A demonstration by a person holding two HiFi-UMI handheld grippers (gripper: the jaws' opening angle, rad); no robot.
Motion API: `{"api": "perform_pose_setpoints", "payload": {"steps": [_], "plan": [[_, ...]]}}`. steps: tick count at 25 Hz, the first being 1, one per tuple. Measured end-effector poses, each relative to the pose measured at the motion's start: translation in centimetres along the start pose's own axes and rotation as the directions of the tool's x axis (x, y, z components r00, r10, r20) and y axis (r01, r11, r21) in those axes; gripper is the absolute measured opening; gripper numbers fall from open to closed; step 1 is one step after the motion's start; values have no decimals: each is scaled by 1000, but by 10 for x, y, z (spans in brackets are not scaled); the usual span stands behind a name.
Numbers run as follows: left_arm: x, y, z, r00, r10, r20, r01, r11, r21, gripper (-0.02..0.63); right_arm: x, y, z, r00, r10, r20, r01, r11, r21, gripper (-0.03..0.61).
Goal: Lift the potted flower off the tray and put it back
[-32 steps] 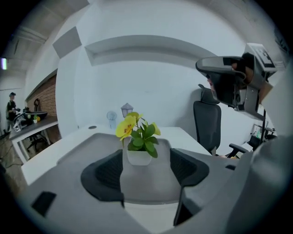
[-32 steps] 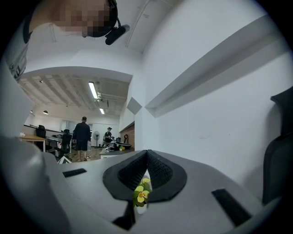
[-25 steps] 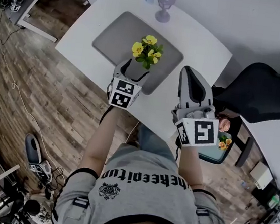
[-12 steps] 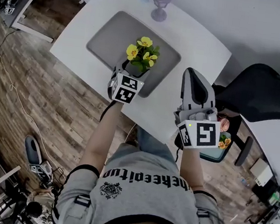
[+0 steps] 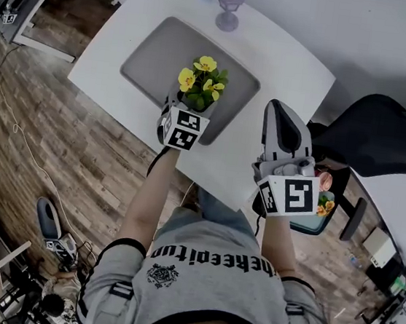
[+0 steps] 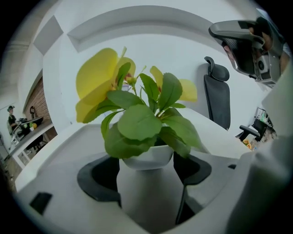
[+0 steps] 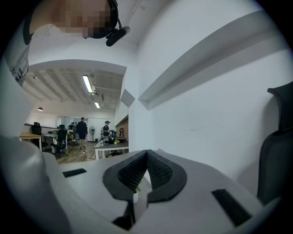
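Potted flower [image 5: 200,85]: yellow blossoms, green leaves, plain white pot. Tray [image 5: 158,46]: flat mid-grey. Table [image 5: 296,59]: white. Left gripper [image 5: 192,106] and right gripper [image 5: 280,110]: pale grey shells, black jaw pads with a fine ribbed texture on the right one, cubes with black-and-white square markers. Goblet [image 5: 229,7]: pale purple. Chair [image 5: 382,136]: black. Floor [image 5: 66,141]: brown wood planks, streaked grain. Person's shirt [image 5: 204,275]: grey, black lettering, black sleeve bands.
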State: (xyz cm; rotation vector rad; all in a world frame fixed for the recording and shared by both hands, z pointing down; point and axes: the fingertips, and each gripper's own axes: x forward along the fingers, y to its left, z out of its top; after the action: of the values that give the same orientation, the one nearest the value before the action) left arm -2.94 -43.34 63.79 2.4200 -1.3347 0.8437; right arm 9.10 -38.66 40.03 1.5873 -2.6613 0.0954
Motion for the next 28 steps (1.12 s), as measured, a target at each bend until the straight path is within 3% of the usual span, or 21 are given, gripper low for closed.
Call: {"api": "perform_pose_setpoints", "payload": {"steps": [8, 18, 28], "plan": [[-1, 3, -3, 1000, 18, 11, -18, 1000, -15, 328, 1, -3, -3, 1000, 5, -6, -5, 1000, -3, 2], [-13, 5, 5, 994, 30, 106, -27, 999, -31, 325, 0, 5, 1, 1000, 23, 0, -23, 1000, -12, 3], [-49, 10, 25, 990, 63, 128, -50, 994, -102, 325, -3, 17, 9, 998, 59, 28, -59, 998, -10, 3]]}}
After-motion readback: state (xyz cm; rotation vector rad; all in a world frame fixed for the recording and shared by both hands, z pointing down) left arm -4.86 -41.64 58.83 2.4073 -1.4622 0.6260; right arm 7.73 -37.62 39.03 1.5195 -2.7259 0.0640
